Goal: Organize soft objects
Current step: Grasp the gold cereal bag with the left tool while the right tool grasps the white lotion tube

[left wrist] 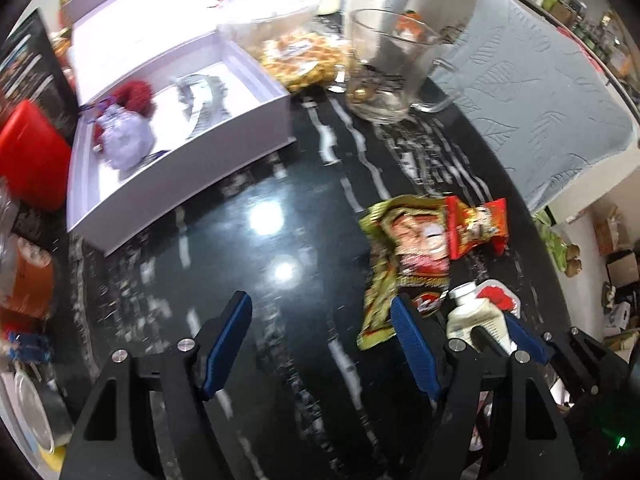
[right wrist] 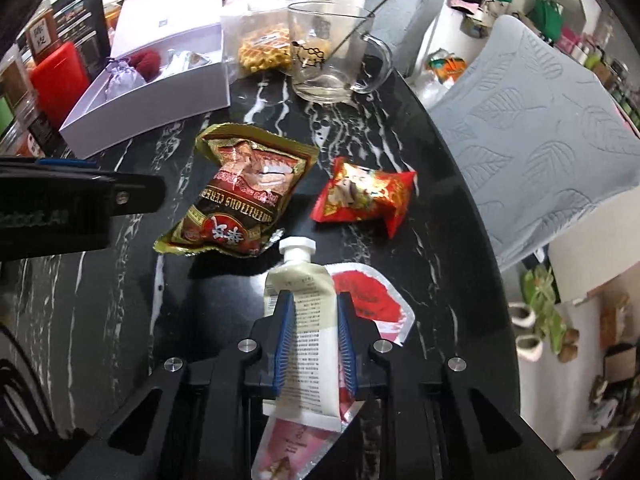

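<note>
Two grippers in view. Right gripper [right wrist: 311, 340]: blue pads pressed on both sides of a cream tube [right wrist: 308, 312], white cap pointing away from the camera. No earlier frame for comparison. Tube lies over a red-and-white pouch [right wrist: 372, 300] on the black marble table [right wrist: 120, 320]; the pouch's lower end is cut off behind the gripper body, print illegible.

Left gripper [left wrist: 320, 344]: jaws standing apart at a middling width, nothing between them, only bare table beneath. Its right finger sits just beside the right gripper's tube [left wrist: 476, 316]. Left wrist view is motion-blurred; labels unreadable there.

Outward from the tube: gold cereal packet [right wrist: 240, 196], crumpled, just beyond the cap; red snack packet [right wrist: 364, 196] to its right, apart from it. Farther back, a glass mug [right wrist: 332, 52] with a thin rod inside, and a bag of yellow snacks [right wrist: 264, 54] partly hidden behind the mug.

White open box [right wrist: 160, 92] at far left holds a pale lilac pouch [right wrist: 122, 76], a red woolly item [right wrist: 146, 62] and a silvery packet [right wrist: 188, 58]; contents partly hidden by the box wall. Red container [right wrist: 60, 76] beside the box.

Grey leaf-embossed chair cover [right wrist: 552, 128] at the table's right edge. Shelves and green bags in the background, indistinct.
</note>
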The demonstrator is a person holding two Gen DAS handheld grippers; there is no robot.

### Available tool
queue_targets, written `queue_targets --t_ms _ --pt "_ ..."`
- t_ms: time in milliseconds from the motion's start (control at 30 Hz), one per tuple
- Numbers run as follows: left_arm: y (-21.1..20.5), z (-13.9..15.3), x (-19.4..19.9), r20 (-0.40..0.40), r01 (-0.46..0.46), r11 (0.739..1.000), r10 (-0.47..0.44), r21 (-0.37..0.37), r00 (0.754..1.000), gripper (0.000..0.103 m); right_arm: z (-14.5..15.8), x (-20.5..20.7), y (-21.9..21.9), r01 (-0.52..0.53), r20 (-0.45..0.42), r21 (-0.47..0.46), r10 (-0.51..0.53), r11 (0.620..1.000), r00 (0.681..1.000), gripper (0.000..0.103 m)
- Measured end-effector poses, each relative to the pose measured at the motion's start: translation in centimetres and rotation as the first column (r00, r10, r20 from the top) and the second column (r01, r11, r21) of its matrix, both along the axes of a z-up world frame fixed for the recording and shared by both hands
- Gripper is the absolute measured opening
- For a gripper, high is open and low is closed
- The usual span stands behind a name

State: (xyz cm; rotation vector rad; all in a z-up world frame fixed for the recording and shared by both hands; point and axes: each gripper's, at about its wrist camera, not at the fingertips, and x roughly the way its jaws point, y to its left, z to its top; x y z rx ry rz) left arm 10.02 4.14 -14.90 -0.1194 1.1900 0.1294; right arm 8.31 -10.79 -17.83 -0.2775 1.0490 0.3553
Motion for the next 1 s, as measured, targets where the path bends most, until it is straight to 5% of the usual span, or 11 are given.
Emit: queue_targets --t_ms 300,467,767,1000 --pt "-3.2 -1.6 3.5 0.002 0.105 0.991 -0.106 -0.083 0.994 0.072 -0.2 0.7 -3.0 0.051 -0.020 0.027 -0.050 0.998 0.999 0.024" --pt "-4.3 -3.2 5.0 -0.041 0.112 0.990 -0.116 -0.089 0.992 0.072 -0.4 0.8 -3.9 0.081 -0.038 0.040 -0.080 0.996 0.996 0.053" --pt "-5.2 -4.9 6.1 -0.067 0.145 0.988 -0.149 -0.056 0.987 0.072 -1.5 0.0 -2.7 0.055 -0.063 0.034 -0.053 0.998 0.997 0.069" --pt "-5.4 -5.2 6.5 -0.062 0.173 0.985 -0.174 -0.030 0.983 0.051 -2.2 0.0 -1.2 0.040 -0.029 -0.048 -0.042 0.998 0.999 0.072"
